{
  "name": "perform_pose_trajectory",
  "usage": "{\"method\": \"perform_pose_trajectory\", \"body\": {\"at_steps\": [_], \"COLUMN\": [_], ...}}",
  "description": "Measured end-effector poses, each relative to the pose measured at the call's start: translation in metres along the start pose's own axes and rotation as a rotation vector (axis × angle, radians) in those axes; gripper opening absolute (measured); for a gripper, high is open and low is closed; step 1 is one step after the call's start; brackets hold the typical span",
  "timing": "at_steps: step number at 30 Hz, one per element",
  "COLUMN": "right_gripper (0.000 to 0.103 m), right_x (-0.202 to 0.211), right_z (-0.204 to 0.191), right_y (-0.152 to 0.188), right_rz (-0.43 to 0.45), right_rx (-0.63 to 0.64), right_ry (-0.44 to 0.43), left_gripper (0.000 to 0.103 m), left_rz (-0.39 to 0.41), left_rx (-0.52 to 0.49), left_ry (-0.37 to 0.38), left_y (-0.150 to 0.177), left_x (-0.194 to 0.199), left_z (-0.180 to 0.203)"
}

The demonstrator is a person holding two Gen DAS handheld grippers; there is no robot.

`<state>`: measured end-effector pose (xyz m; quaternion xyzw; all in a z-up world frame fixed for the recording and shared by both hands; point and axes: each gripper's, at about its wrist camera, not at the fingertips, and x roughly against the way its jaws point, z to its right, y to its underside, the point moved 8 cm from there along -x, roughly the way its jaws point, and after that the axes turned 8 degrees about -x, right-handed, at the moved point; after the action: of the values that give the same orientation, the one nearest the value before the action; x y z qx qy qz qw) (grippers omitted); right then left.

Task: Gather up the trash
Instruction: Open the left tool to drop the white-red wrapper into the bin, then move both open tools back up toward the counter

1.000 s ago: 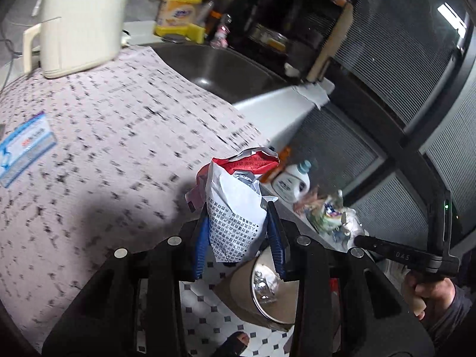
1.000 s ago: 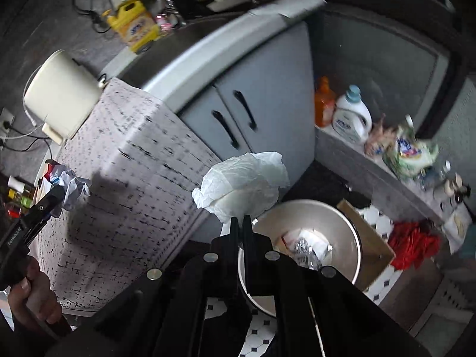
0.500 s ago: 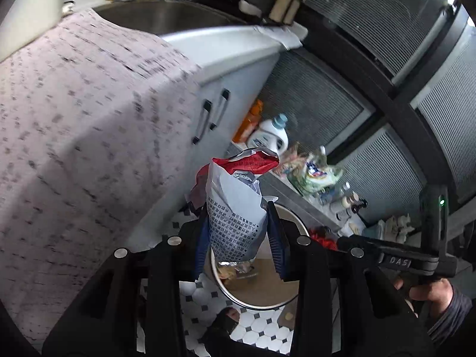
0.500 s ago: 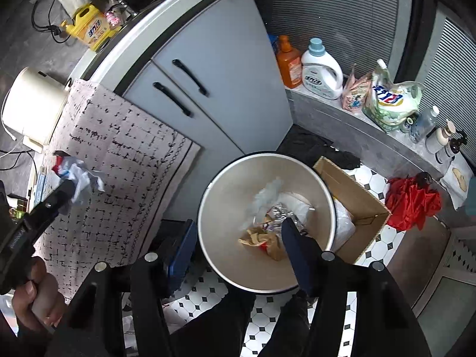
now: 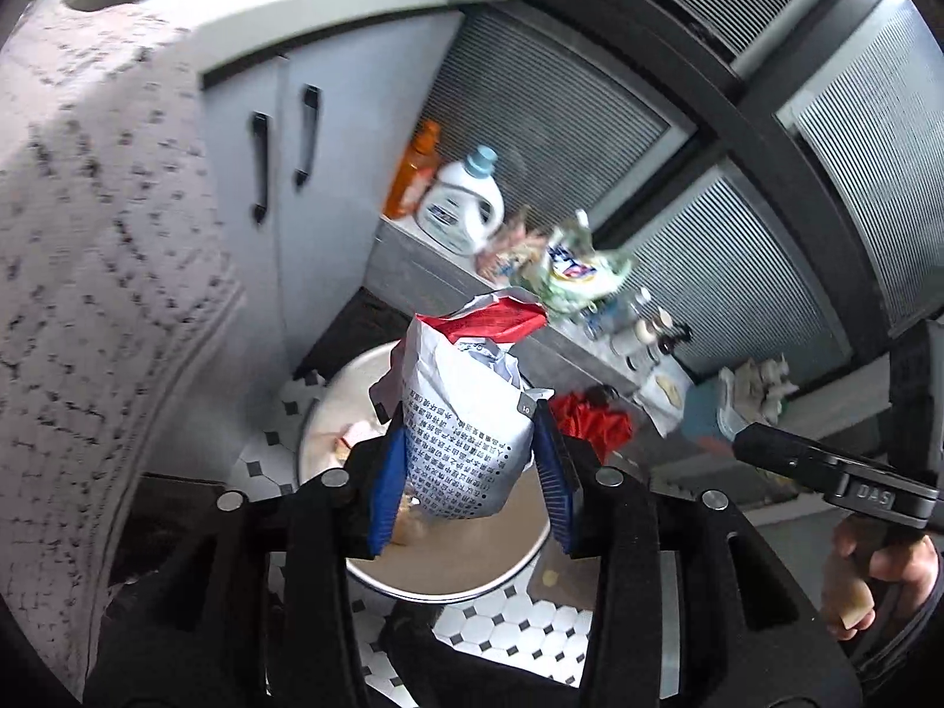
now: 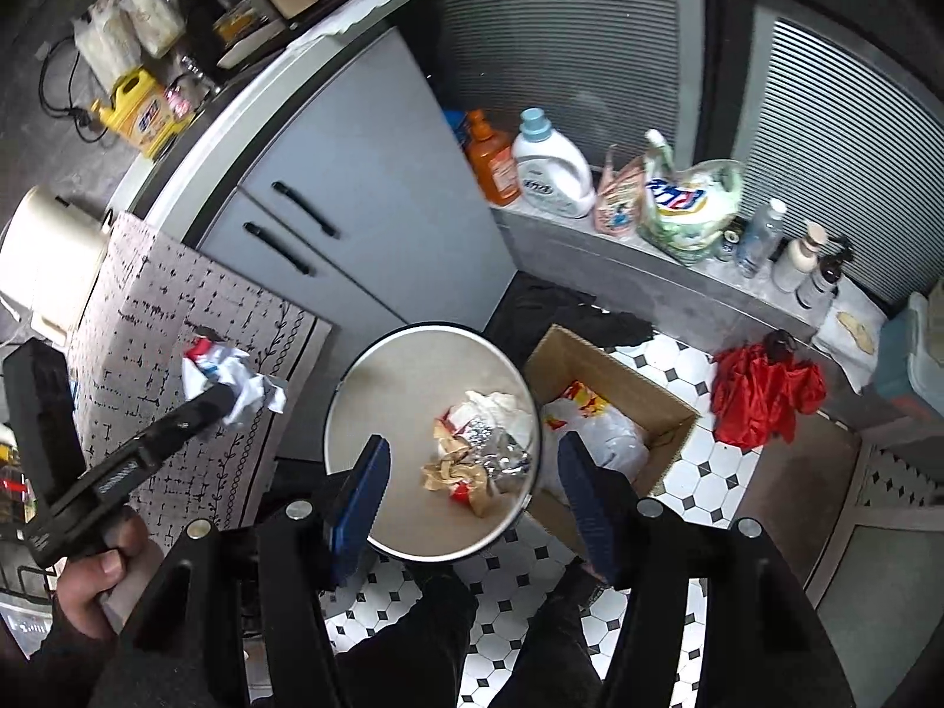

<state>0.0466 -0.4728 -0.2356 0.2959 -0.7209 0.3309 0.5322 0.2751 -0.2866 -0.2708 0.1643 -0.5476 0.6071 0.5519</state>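
My left gripper [image 5: 469,472] is shut on a crumpled white-and-red snack wrapper [image 5: 466,407] and holds it above the round metal trash bin [image 5: 425,566] on the floor. In the right wrist view the wrapper [image 6: 230,374] sticks out of the left gripper's tip, left of the bin. My right gripper [image 6: 472,489] is open and empty, directly above the bin [image 6: 366,377]. Inside the bin lie crumpled paper, foil and a white tissue [image 6: 478,448].
A cardboard box [image 6: 596,366] with a plastic bag stands right of the bin. A table with a patterned cloth [image 6: 177,295] is to the left. Grey cabinet doors [image 6: 366,189], detergent bottles [image 6: 551,165] on a ledge, and a red cloth [image 6: 761,389] lie behind.
My right gripper opened and dropped the white tissue into the bin. My left gripper swung from over the table toward the bin, still holding the wrapper.
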Motion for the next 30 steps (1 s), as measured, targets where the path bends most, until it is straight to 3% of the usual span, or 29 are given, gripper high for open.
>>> {"method": "perform_pose_trajectory", "body": {"at_steps": [1,3,6,11,15,30], "right_gripper": [0.059,0.059,0.061,0.065,0.075,0.090], "right_x": [0.003,0.009,0.015,0.021,0.028,0.037], "right_z": [0.004,0.010,0.015,0.006,-0.014,-0.125], "right_y": [0.000,0.001,0.002,0.003,-0.001,-0.012], "right_rz": [0.006,0.016,0.029,0.031,0.052,0.100], "right_rx": [-0.007,-0.018,-0.028,-0.014,0.019,0.122], "right_ry": [0.003,0.004,0.000,-0.035,-0.064,-0.172], "left_gripper": [0.051,0.071,0.082,0.085,0.090,0.095], "left_rz": [-0.005,-0.003,0.017,0.052,0.104,0.250], "left_rx": [0.001,0.005,0.000,-0.001,0.029,0.123], "left_ry": [0.020,0.055,0.064,0.010,-0.048,-0.227], "left_y": [0.000,-0.002,-0.005,-0.010,-0.014,-0.014], "left_x": [-0.003,-0.004,0.003,0.024,0.055,0.168], "left_z": [0.005,0.013,0.017,0.008,-0.012,-0.119]}}
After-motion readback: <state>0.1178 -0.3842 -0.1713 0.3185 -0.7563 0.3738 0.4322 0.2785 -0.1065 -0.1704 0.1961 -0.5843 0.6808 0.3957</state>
